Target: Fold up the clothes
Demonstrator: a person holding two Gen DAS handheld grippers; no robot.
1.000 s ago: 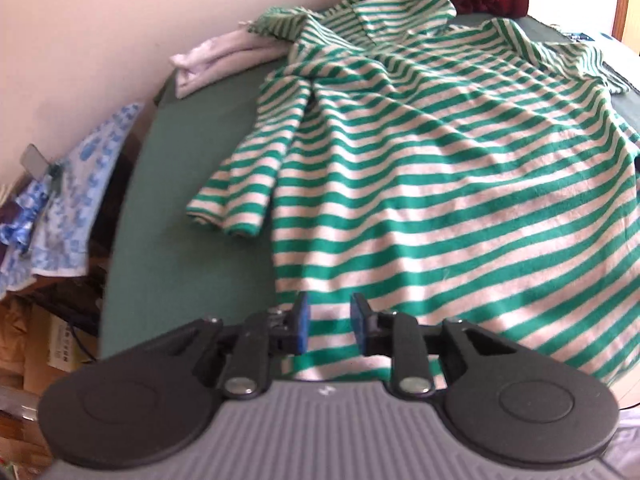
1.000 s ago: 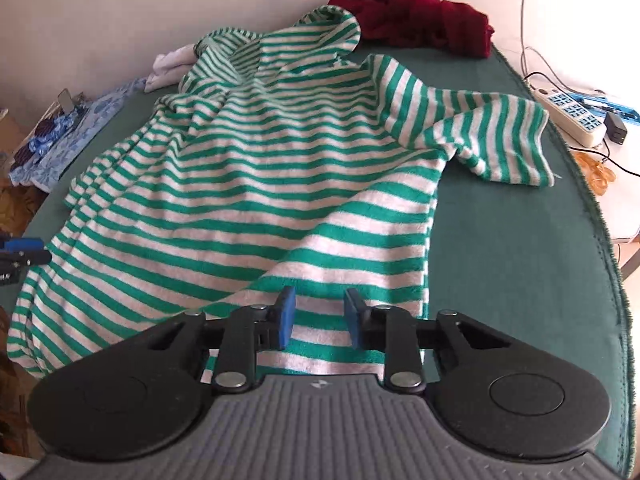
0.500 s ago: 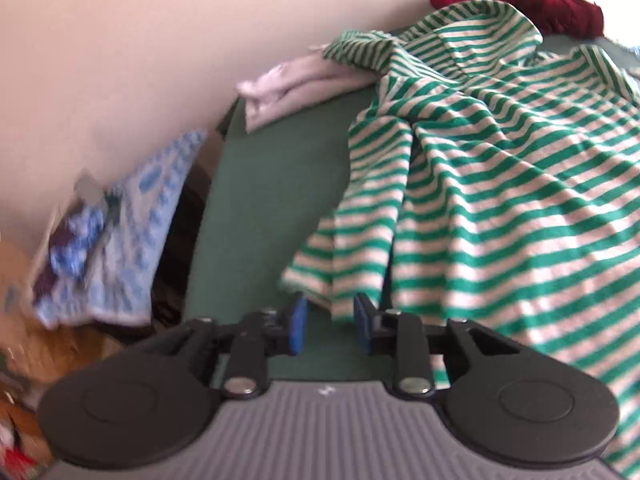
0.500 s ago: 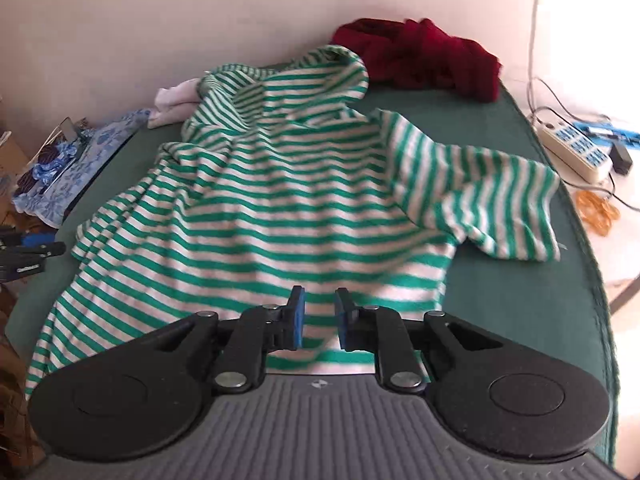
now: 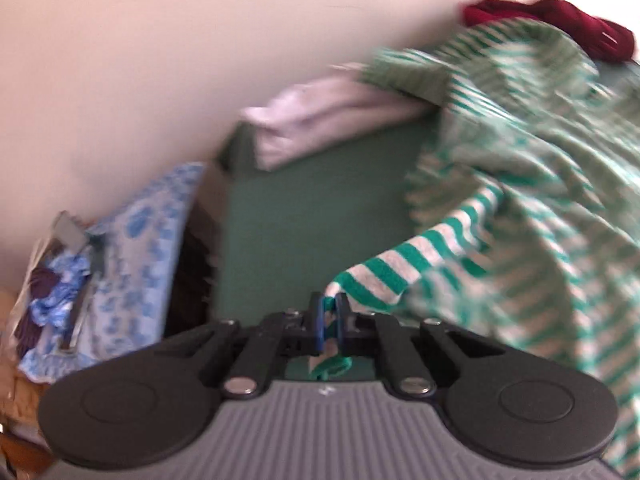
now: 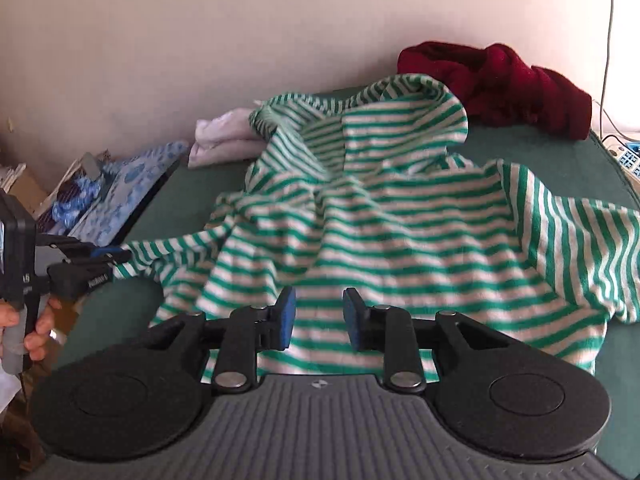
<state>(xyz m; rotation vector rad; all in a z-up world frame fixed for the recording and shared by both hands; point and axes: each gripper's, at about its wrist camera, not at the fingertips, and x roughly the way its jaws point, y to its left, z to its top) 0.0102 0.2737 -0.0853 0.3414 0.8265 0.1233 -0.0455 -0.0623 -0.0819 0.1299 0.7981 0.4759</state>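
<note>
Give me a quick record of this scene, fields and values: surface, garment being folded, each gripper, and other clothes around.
surface: green table
garment: green-and-white striped shirt, spread out, rumpled
left gripper: closing on the shirt's sleeve cuff
right gripper: opening, nothing pinched, above the shirt's hem
other clothes: dark red garment, pale folded cloth

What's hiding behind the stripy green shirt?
Behind the striped shirt lies a dark red garment by the wall, and a pale folded cloth beside it. The shirt covers their near edges.
</note>
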